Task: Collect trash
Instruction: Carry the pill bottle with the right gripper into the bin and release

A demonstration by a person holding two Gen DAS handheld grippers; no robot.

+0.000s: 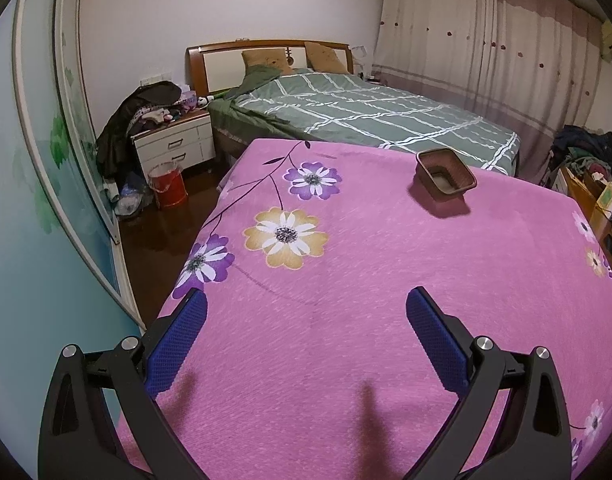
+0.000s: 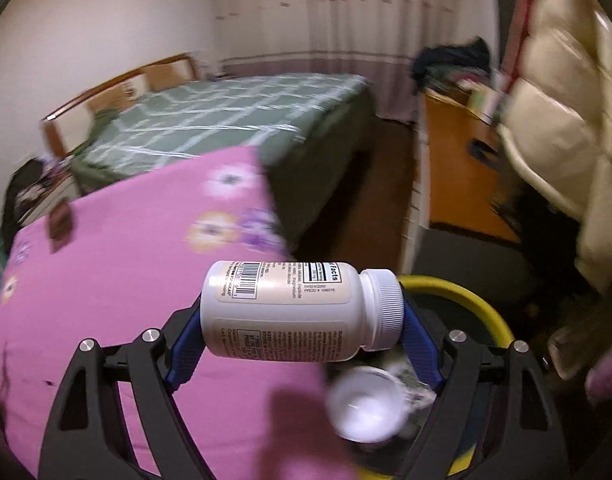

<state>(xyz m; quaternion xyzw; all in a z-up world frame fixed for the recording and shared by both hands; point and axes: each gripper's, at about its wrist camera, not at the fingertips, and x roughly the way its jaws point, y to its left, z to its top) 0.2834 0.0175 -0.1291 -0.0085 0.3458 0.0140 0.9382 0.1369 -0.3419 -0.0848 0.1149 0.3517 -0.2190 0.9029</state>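
Note:
My right gripper is shut on a white pill bottle, which lies sideways between the blue pads, base on the left pad and ribbed cap on the right one. It hangs past the right edge of the pink flowered cover, over a yellow-rimmed bin. In the bin lies a white cup among other scraps. My left gripper is open above the pink cover, with nothing between its fingers. A small brown basket sits at the cover's far side.
A bed with a green checked cover stands behind. A white nightstand piled with clothes and a red bucket are at the left. An orange desk and a cream padded coat are at the right.

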